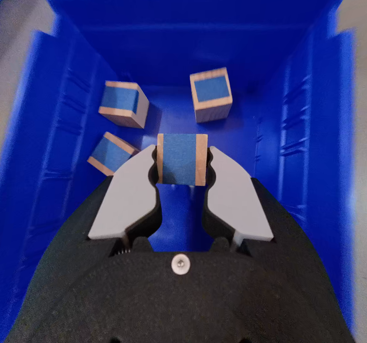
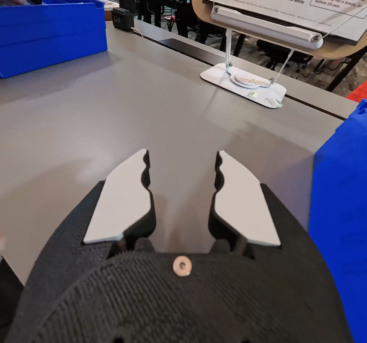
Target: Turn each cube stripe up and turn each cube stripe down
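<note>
- Your left claw [image 1: 182, 159] is gripping a held cube [image 1: 182, 159] by its two side faces, the blue stripe facing the camera and running between the fingers [image 1: 127, 192].
- You are holding that cube inside the blue bin [image 1: 178, 35], above its floor.
- Three more cubes are lying on the bin floor beyond it: a left cube [image 1: 111, 154] just beside the left finger and partly hidden by it, a far-left cube [image 1: 124, 104] and a far-right cube [image 1: 211, 94], all showing stripes on top.
- Your right claw [image 2: 182, 154] is hovering open and empty over the grey bench [image 2: 139, 105].
- A second bin [image 2: 49, 35] is sitting far left, a blue edge [image 2: 341, 194] is showing at right, and a sheet stand [image 2: 244, 83] is standing ahead.
</note>
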Available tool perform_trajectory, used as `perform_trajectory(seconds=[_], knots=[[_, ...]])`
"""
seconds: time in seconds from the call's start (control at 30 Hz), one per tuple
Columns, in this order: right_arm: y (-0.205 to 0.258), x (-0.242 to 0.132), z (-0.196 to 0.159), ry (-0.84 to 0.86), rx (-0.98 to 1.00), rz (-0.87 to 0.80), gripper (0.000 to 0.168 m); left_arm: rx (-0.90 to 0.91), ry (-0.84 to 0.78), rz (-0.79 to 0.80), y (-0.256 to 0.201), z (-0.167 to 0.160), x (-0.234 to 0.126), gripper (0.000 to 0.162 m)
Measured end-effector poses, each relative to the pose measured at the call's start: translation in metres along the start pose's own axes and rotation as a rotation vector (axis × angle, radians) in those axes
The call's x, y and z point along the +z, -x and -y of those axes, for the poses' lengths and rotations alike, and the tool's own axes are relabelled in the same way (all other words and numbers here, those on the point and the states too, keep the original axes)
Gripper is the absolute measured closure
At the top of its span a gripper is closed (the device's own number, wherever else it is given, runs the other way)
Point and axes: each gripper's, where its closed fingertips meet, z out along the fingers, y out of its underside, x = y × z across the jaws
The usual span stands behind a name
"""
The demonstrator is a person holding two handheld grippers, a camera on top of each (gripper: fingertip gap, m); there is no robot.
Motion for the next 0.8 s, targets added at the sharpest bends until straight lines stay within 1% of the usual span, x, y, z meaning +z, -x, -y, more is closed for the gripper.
perform_trajectory(seconds=[0.07,0.13,0.2,0.27,0.3,0.37,0.43,0.53,0.67,0.73,0.8], knots=[[0.002,0.001,0.001,-0.003,-0.011,0.004,0.105,-0.046,-0.111,-0.044,-0.003,0.024,-0.026,0.115],[0.004,0.002,0.004,-0.016,-0.018,0.009,0.106,-0.093,-0.267,-0.193,-0.021,0.054,-0.062,0.116],[0.005,0.001,0.01,-0.042,-0.017,0.014,0.108,-0.146,-0.416,-0.429,-0.051,0.082,-0.109,0.116],[0.008,0.0,0.017,-0.08,-0.007,0.031,0.109,-0.189,-0.55,-0.721,-0.086,0.103,-0.164,0.116],[0.01,0.0,0.022,-0.106,0.007,0.048,0.109,-0.21,-0.602,-0.864,-0.104,0.109,-0.191,0.116],[0.014,-0.003,0.033,-0.165,0.053,0.093,0.11,-0.227,-0.644,-1.118,-0.138,0.112,-0.234,0.116],[0.017,-0.008,0.047,-0.236,0.103,0.14,0.108,-0.215,-0.622,-1.311,-0.176,0.104,-0.26,0.117],[0.014,-0.016,0.064,-0.329,0.114,0.154,0.104,-0.191,-0.496,-1.542,-0.238,0.079,-0.278,0.117],[0.014,-0.021,0.074,-0.403,0.081,0.167,0.101,-0.275,-0.258,-1.865,-0.313,0.035,-0.29,0.116],[0.013,-0.023,0.077,-0.426,0.095,0.183,0.1,-0.337,-0.135,-2.004,-0.34,0.012,-0.29,0.116],[0.01,-0.026,0.08,-0.452,0.156,0.21,0.1,-0.398,-0.082,-2.104,-0.357,-0.008,-0.286,0.116]])
